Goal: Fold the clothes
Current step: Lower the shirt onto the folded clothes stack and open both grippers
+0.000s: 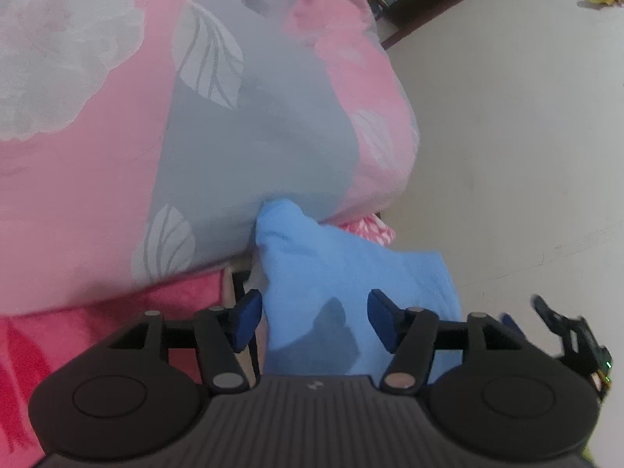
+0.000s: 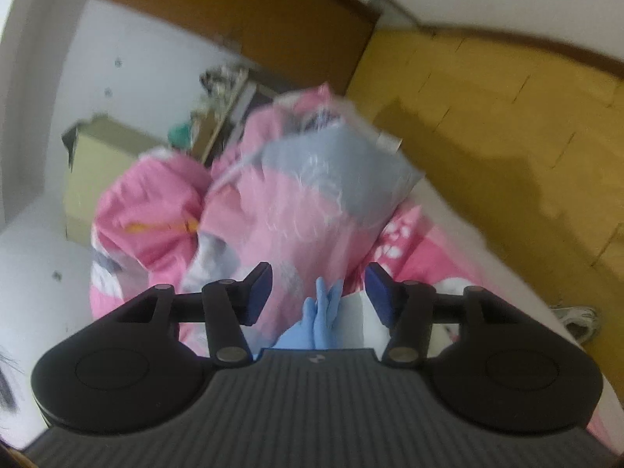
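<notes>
Two handheld grippers appear, each seen from its own wrist camera, and both stand with their blue-padded jaws apart.

The left gripper (image 1: 314,321) points down at a light blue garment (image 1: 351,273). The cloth lies below and between the jaws, bunched to a narrow peak at its far end and wider toward the camera. Neither pad visibly presses on it; a gap shows on each side, so the garment is not gripped. The garment's far end touches the edge of a pink and grey quilt (image 1: 136,136) printed with white leaves and flowers, which fills the upper left of this view. A darker red fabric (image 1: 78,323) lies under the quilt at lower left. A pale floor (image 1: 526,136) spreads to the right. The tip of the other gripper shows at the far right edge, blurred.

The right gripper (image 2: 318,294) points more level, toward a heap of pink and grey bedding (image 2: 280,202). A small fold of the same light blue garment (image 2: 319,319) shows low between its jaws, close to the gripper body; the pads stand clear of it. This view is blurred. A yellow-tiled wall (image 2: 507,117) rises at right, a white wall (image 2: 136,62) at left, and a pale cabinet (image 2: 89,163) stands behind the bedding. A shoe (image 2: 581,321) lies at the right edge.
</notes>
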Action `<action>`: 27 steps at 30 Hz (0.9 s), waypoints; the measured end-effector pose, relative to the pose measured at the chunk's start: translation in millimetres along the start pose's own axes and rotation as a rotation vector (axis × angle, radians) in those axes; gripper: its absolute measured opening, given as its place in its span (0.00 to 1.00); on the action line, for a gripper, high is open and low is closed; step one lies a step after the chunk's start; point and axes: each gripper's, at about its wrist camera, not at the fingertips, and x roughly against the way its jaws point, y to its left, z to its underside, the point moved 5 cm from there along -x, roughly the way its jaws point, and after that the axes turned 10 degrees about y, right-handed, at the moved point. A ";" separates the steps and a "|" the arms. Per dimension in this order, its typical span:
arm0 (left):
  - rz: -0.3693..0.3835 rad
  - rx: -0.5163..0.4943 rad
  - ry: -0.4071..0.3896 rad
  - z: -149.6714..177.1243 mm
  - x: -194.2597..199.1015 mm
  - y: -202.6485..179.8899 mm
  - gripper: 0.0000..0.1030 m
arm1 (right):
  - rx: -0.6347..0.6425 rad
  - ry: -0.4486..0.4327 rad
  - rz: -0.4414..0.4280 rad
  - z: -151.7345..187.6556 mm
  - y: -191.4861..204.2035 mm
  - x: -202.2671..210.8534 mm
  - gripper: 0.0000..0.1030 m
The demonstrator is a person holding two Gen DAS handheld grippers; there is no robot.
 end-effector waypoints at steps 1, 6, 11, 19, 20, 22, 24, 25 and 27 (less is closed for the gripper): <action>-0.005 -0.007 0.003 4.7 4.5 -2.3 0.61 | -0.006 -0.021 0.000 7.6 1.2 17.7 0.53; -0.015 -0.027 0.021 26.5 29.6 -2.1 0.62 | -0.065 -0.099 0.039 70.8 -6.4 98.1 0.57; -0.005 -0.041 0.094 72.7 45.5 0.7 0.62 | -0.203 -0.133 0.071 150.7 -28.8 137.6 0.58; 0.018 -0.126 0.237 139.5 29.5 -3.3 0.58 | -0.346 -0.168 0.003 229.0 -43.6 121.0 0.58; 0.019 -0.141 0.250 145.4 26.7 -3.9 0.56 | -0.350 -0.177 -0.010 230.4 -44.3 115.9 0.58; 0.022 -0.163 0.263 154.9 27.0 -4.1 0.54 | -0.341 -0.192 -0.024 228.3 -42.7 106.2 0.58; 0.034 -0.172 0.265 162.5 31.9 -4.3 0.51 | -0.321 -0.207 -0.021 222.8 -40.1 97.6 0.58; 0.040 -0.175 0.264 163.7 32.3 -4.7 0.50 | -0.304 -0.213 -0.010 217.8 -38.2 94.0 0.57; 0.053 -0.189 0.263 165.2 32.9 -5.8 0.44 | -0.263 -0.208 0.024 205.8 -34.2 85.0 0.56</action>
